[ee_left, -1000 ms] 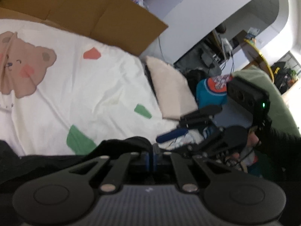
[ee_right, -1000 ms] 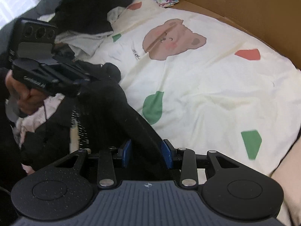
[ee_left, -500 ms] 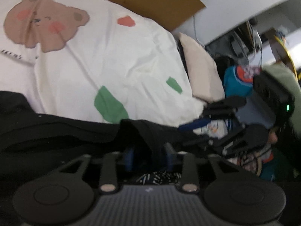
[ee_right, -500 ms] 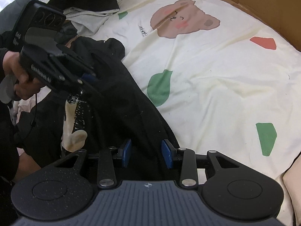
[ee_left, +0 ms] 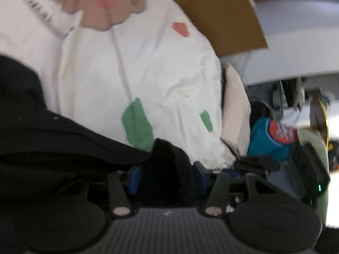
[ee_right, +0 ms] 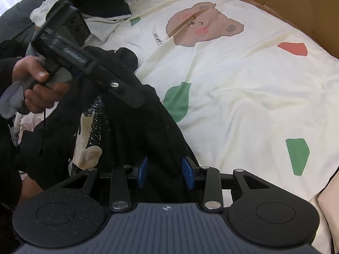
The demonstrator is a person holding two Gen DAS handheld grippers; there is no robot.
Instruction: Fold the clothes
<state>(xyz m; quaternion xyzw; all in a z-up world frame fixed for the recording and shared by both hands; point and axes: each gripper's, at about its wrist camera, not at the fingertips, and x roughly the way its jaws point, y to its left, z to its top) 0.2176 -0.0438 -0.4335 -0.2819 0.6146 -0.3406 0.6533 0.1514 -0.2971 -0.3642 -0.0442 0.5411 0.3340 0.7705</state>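
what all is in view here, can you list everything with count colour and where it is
black garment: 1, black with a cream print, on the bed's near left, between both grippers' jaws
bedsheet: 1, cream with a brown bear, green and red patches, covering the bed
cardboard: 1, brown, along the bed's far edge
clothes pile: 1, black and pale grey, far left corner
pillow: 1, beige, beside the sheet's edge
teal item: 1, teal with an orange round patch, past the pillow
left gripper: 1, black with blue pads, jaws opening around black cloth
right gripper: 1, black with blue pads, cloth between
hand: 1, on the left gripper's handle
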